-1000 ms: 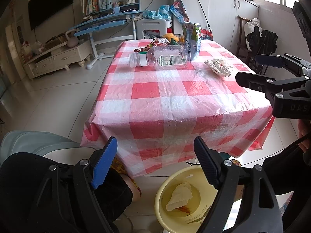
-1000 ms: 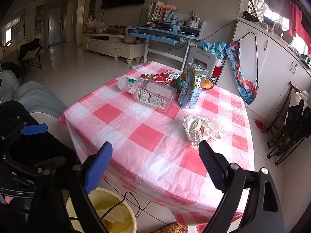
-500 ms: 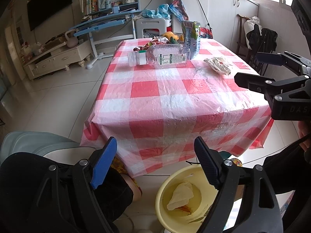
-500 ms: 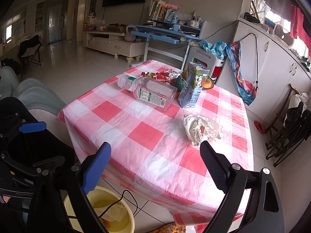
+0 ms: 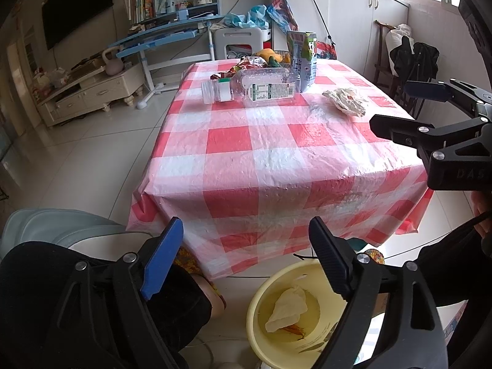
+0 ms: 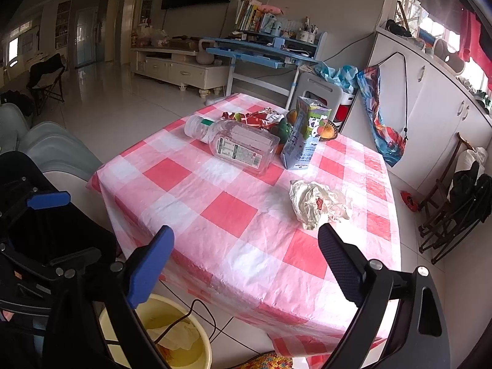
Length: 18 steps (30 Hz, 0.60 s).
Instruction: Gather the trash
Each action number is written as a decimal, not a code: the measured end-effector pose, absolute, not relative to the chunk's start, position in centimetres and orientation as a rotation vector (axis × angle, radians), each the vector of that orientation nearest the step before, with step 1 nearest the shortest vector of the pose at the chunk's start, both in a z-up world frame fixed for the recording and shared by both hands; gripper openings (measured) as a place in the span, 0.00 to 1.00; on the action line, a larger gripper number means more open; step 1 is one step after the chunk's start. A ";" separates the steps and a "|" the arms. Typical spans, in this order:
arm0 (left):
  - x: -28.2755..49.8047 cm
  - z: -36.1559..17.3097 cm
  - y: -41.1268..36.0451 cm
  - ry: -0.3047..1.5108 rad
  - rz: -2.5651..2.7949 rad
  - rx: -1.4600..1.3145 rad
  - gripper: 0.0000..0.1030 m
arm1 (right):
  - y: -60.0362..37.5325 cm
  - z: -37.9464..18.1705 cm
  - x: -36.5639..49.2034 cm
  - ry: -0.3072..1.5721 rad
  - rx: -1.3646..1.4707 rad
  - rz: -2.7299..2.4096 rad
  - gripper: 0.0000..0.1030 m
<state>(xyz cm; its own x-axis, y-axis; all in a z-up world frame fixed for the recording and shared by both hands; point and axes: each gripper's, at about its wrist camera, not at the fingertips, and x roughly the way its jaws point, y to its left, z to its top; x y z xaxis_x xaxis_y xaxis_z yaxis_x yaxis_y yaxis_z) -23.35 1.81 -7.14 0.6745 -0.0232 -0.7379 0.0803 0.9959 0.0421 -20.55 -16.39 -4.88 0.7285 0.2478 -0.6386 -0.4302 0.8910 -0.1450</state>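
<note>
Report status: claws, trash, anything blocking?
Left claw open, empty. Right claw open, empty. Crumpled wrapper nearest on table; bin below. Nothing blocking.

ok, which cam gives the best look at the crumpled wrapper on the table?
Right wrist: the crumpled wrapper lies close, just beyond the open right gripper, folds and red spot clear. In the left wrist view the wrapper is small and far off, near the table's right edge.

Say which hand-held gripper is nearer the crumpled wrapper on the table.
Right. The right hand-held gripper hangs open just short of the crumpled wrapper; the left hand-held gripper sits back over the yellow bucket.
</note>
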 end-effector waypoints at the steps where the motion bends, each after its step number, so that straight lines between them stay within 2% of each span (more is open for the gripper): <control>1: -23.4 -7.1 1.8 0.828 -0.059 0.073 0.78 | -16.5 -4.9 -20.5 0.655 -0.295 0.377 0.88; 18: -23.7 -7.5 1.6 0.838 -0.063 0.096 0.79 | -18.2 -5.2 -19.9 0.659 -0.305 0.371 0.89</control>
